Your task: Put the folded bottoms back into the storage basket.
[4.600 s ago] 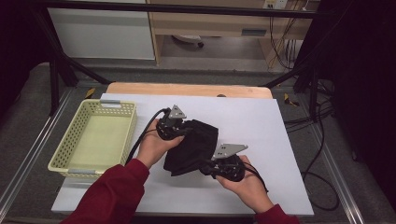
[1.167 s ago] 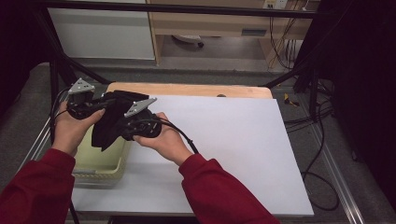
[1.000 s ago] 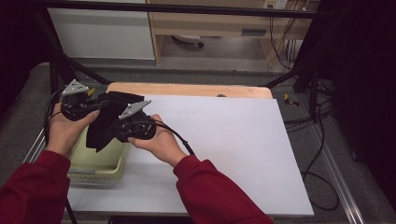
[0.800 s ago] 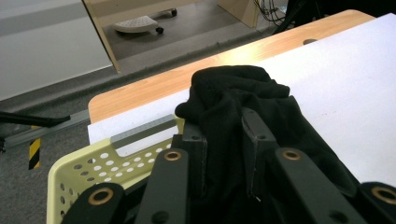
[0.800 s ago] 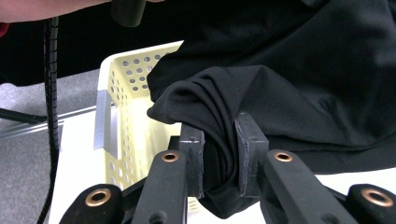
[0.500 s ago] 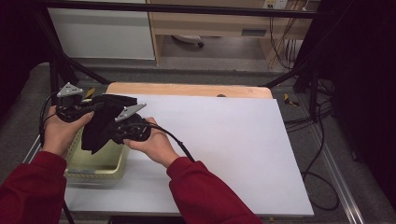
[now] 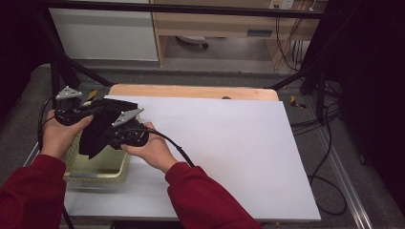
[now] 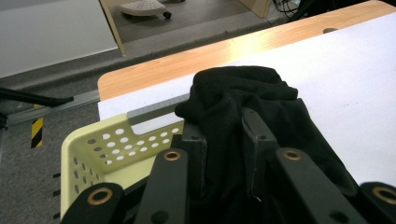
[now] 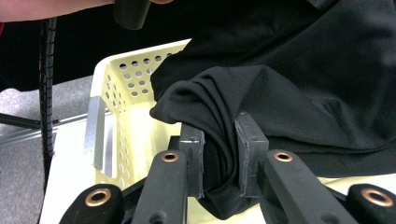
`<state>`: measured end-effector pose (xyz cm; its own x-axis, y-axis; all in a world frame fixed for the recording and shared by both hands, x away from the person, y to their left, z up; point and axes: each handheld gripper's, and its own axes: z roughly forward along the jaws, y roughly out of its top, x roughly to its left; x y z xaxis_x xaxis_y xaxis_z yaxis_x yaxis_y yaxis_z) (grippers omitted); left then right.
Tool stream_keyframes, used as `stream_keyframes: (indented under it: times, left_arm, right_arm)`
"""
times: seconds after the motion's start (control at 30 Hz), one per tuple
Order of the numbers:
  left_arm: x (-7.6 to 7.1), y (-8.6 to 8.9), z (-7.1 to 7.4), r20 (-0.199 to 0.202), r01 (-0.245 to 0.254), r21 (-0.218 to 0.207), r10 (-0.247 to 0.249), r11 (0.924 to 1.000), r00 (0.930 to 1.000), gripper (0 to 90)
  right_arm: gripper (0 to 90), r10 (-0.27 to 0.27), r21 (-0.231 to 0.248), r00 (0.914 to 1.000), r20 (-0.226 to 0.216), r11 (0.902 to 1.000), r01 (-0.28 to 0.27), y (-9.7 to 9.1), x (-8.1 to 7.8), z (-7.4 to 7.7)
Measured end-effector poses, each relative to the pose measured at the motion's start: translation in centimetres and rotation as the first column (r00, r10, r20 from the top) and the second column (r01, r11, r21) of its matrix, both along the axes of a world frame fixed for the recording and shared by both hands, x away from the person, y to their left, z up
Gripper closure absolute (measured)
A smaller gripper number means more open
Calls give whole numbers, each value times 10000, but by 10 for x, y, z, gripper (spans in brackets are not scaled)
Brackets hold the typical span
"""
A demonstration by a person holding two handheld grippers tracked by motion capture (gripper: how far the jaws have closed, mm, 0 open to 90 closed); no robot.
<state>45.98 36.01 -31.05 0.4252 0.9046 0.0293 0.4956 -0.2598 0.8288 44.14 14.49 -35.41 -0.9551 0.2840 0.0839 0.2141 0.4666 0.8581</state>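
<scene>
A folded black garment [image 7: 100, 126] hangs between both grippers over the pale yellow perforated basket [image 7: 98, 169] at the table's left edge. My left gripper [image 7: 79, 114] is shut on one bunched edge of the black garment [image 8: 243, 107], its pads pinching the cloth, with the basket [image 8: 107, 144] below. On the garment's near side my right gripper [image 7: 125, 136] is shut on another fold of the garment [image 9: 219, 112], above the basket [image 9: 121, 98]. The cloth's lower end dips inside the basket's walls.
The white table top [image 7: 229, 148] stretches to the right of the basket, with a wooden strip [image 7: 191, 91] along its far edge. A cable [image 7: 176, 152] trails from the right gripper across the forearm. Black frame posts [image 7: 52, 57] stand at the left.
Both hands have carried the garment leftward and lower, from above the basket's right rim to over its inside. Both grips stay closed on the cloth.
</scene>
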Motion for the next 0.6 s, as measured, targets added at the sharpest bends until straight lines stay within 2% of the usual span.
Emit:
stream_keyframes:
  times: [0.23,0.37,0.5,0.6]
  left_arm:
    - [0,5,0,-17,-190,129,190,9997,9998,744]
    - [2,9,-5,-276,-203,278,211,9994,9994,744]
    - [5,12,-10,-405,-305,211,314,9993,9987,744]
    - [6,12,-14,-496,-228,347,245,9991,9985,744]
  right_arm:
    - [761,64,39,10000,-15,10000,-64,8,0,-2]
    - [761,139,-214,9999,4,9997,-139,14,-1,-6]
    - [760,153,-261,9999,-36,9995,-153,17,-1,-8]
    - [760,130,-346,9999,-66,9993,-132,19,-1,-10]
